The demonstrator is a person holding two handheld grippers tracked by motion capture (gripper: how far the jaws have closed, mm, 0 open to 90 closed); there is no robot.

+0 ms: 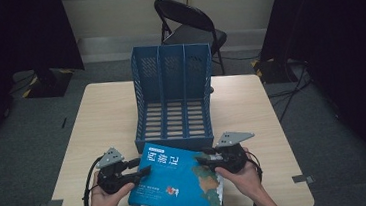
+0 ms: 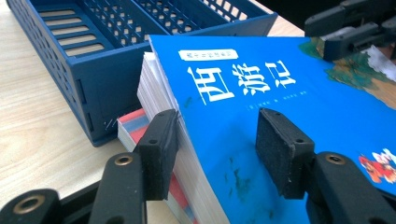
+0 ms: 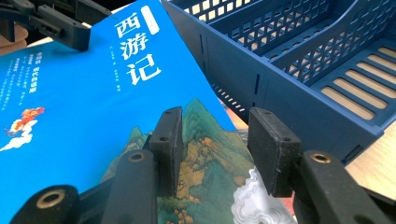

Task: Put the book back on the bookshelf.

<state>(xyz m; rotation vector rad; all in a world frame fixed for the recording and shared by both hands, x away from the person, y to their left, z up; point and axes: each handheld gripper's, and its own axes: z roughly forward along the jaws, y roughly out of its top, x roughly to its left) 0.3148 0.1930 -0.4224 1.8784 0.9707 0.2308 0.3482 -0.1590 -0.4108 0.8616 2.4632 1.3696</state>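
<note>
Blue three-slot file rack [image 1: 173,96] on table [image 1: 107,119]; black folding chair [image 1: 189,24] behind.

On the counter [image 1: 106,114], the file rack [image 1: 173,96] stands at centre. The top book [image 1: 180,181] lies on a stack at its six o'clock, touching its front. A folding chair [image 1: 189,24] stands behind at twelve o'clock.

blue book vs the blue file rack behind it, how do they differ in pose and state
The blue book lies tilted on a small stack at the table's near edge, between both grippers; the file rack stands alone mid-table, untouched. The book is solid and glossy with white characters and a painted landscape; the file rack is slotted plastic, its three compartments holding nothing. Both are blue.
</note>
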